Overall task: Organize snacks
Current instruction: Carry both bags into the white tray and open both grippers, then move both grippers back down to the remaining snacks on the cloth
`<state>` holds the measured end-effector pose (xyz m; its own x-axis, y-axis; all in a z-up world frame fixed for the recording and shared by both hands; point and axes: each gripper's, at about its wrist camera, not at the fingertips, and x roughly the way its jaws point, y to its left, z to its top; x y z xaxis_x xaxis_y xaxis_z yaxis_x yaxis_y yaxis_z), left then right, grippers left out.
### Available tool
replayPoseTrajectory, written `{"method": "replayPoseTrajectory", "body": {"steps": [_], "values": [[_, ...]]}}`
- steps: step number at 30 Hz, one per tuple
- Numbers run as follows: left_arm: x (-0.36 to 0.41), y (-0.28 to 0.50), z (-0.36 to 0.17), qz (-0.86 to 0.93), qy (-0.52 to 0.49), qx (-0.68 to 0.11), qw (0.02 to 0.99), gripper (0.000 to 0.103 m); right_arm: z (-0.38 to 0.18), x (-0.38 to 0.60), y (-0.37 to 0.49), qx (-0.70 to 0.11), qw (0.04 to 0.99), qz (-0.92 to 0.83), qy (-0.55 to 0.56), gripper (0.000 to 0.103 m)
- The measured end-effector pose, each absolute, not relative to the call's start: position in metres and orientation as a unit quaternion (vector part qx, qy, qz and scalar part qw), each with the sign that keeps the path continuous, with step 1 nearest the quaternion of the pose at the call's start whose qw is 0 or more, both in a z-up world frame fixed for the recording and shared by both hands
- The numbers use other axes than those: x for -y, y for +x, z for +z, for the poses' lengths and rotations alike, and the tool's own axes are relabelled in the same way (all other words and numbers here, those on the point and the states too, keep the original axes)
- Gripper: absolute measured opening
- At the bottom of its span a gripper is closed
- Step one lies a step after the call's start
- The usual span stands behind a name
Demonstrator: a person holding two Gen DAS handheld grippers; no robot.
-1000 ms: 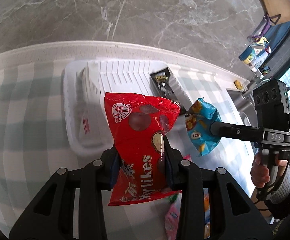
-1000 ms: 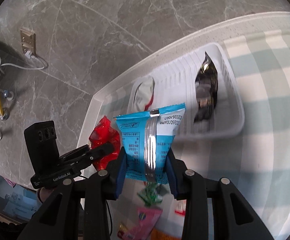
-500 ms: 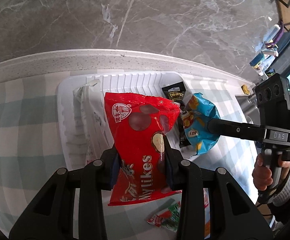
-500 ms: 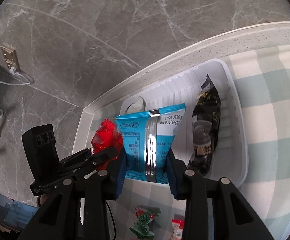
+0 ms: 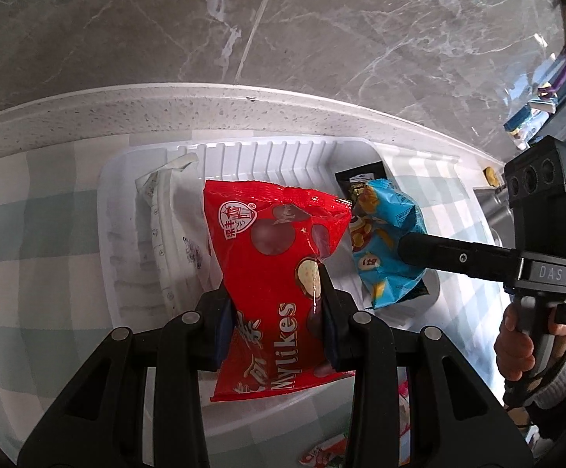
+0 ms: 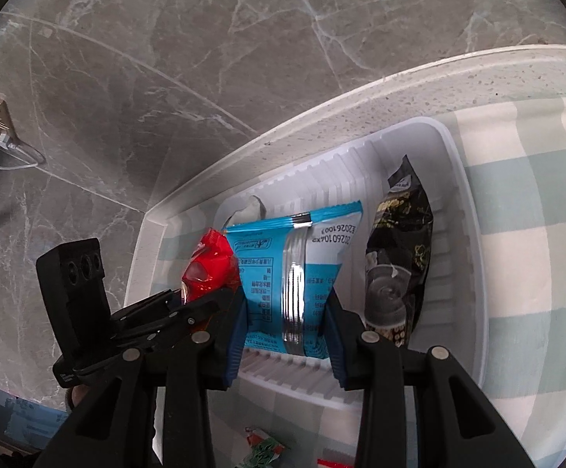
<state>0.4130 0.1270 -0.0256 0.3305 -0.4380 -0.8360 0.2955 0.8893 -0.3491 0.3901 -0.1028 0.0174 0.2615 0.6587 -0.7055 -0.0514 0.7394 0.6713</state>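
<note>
Since a second earlier, both tools had come in over the white tray [image 5: 135, 179] at the table's far edge. The left tool [image 5: 275, 312] pinched a glossy red Mylikes bag [image 5: 275, 257] upright; the right tool [image 6: 287, 312] clamped a blue snack packet [image 6: 294, 265] beside the black packet [image 6: 400, 265].

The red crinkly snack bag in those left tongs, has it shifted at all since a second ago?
Yes. The red crinkly snack bag has travelled forward over the white ribbed plastic tray, which now lies nearer beneath it.
</note>
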Motion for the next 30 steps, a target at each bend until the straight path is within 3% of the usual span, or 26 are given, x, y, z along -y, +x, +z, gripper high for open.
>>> {"method": "replayPoseTrajectory", "body": {"steps": [3, 10, 15, 30], "values": [[-0.123, 0.417, -0.03, -0.216, -0.06, -0.537, 0.814, 0.035, 0.013, 0.102, 0.394, -0.563, 0.748, 0.23, 0.265, 0.041], [-0.116, 0.421, -0.032, -0.207, -0.052, -0.528, 0.822, 0.05, 0.015, 0.1, 0.395, -0.56, 0.761, 0.222, 0.241, 0.044], [-0.117, 0.416, -0.025, -0.2, -0.047, -0.521, 0.828, 0.05, 0.026, 0.102, 0.39, -0.549, 0.772, 0.222, 0.231, 0.049], [-0.123, 0.329, 0.024, -0.206, -0.017, -0.5, 0.841, 0.051, 0.072, 0.123, 0.315, -0.517, 0.798, 0.234, 0.205, 0.051]]}}
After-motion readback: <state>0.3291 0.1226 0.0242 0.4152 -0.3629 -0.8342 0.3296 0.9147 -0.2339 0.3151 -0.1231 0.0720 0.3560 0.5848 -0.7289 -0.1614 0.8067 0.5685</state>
